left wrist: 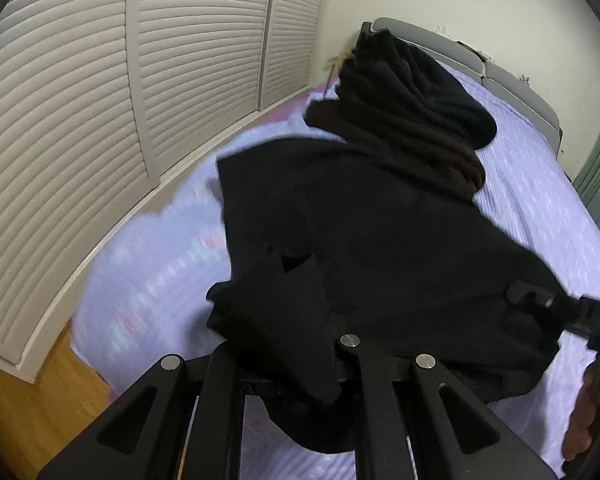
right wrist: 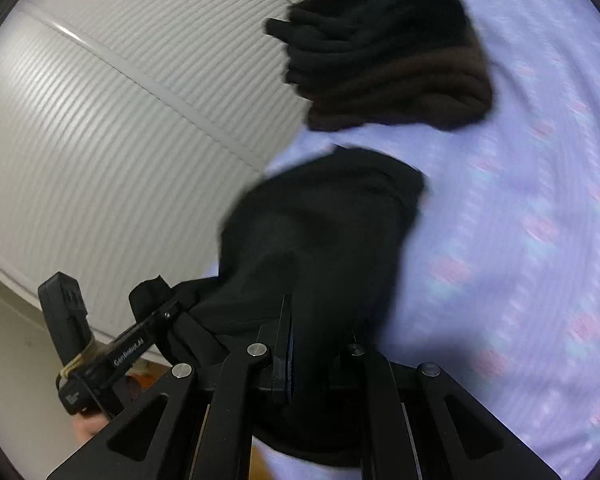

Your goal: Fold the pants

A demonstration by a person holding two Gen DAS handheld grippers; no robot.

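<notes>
Black pants (left wrist: 360, 232) hang and drape over the lilac bed sheet (left wrist: 148, 276). My left gripper (left wrist: 296, 364) is shut on a bunched edge of the pants, which covers its fingertips. My right gripper (right wrist: 312, 344) is shut on another edge of the same pants (right wrist: 320, 232); one finger (right wrist: 285, 344) shows beside the cloth. The right gripper's tip (left wrist: 528, 294) shows in the left wrist view on the pants' right edge. The left gripper (right wrist: 156, 312) shows in the right wrist view, pinching cloth.
A stack of folded dark and brown clothes (left wrist: 412, 120) lies further up the bed, also in the right wrist view (right wrist: 384, 52). White louvred closet doors (left wrist: 100, 92) stand along the bed's left side. Wooden floor (left wrist: 40, 392) shows lower left. A grey headboard (left wrist: 512, 84) is behind.
</notes>
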